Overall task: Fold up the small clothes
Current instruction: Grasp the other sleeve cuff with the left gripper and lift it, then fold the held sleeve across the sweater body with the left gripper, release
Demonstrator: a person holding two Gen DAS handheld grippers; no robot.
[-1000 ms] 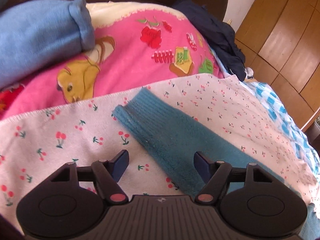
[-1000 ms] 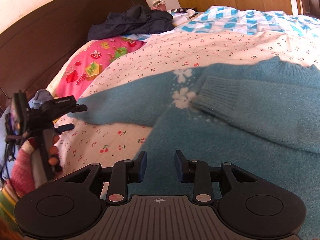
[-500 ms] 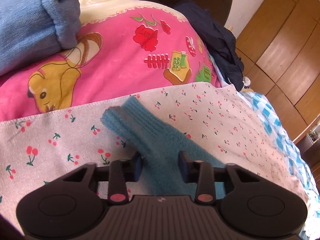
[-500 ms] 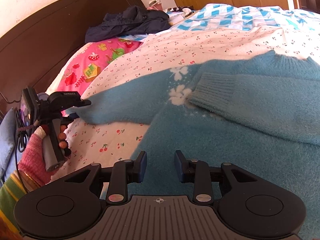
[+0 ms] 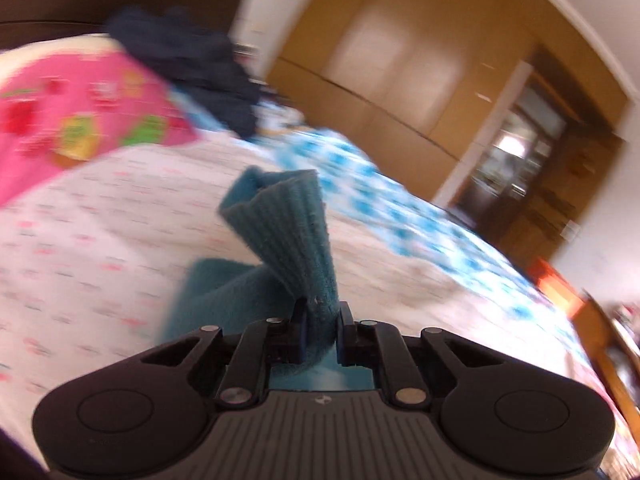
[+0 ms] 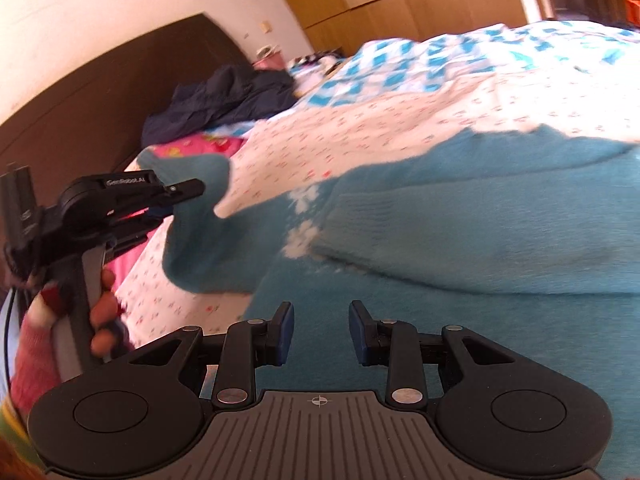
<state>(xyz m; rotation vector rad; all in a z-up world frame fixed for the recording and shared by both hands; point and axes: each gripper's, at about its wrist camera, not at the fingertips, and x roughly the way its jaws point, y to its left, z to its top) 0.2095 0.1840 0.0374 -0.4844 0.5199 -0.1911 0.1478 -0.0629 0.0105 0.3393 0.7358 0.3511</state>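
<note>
Gripping the ribbed sleeve cuff, the left claw has just clamped it; the right claw hangs unclenched over the teal sweater on the bed. Sleeve-fold step, apparently; next, carry the cuff across the body.

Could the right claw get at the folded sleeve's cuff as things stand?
Probably yes. The right claw hangs open and empty over the sweater, and the cuff lies just ahead with nothing between. The left claw is off to the side, shut on the other sleeve.
</note>
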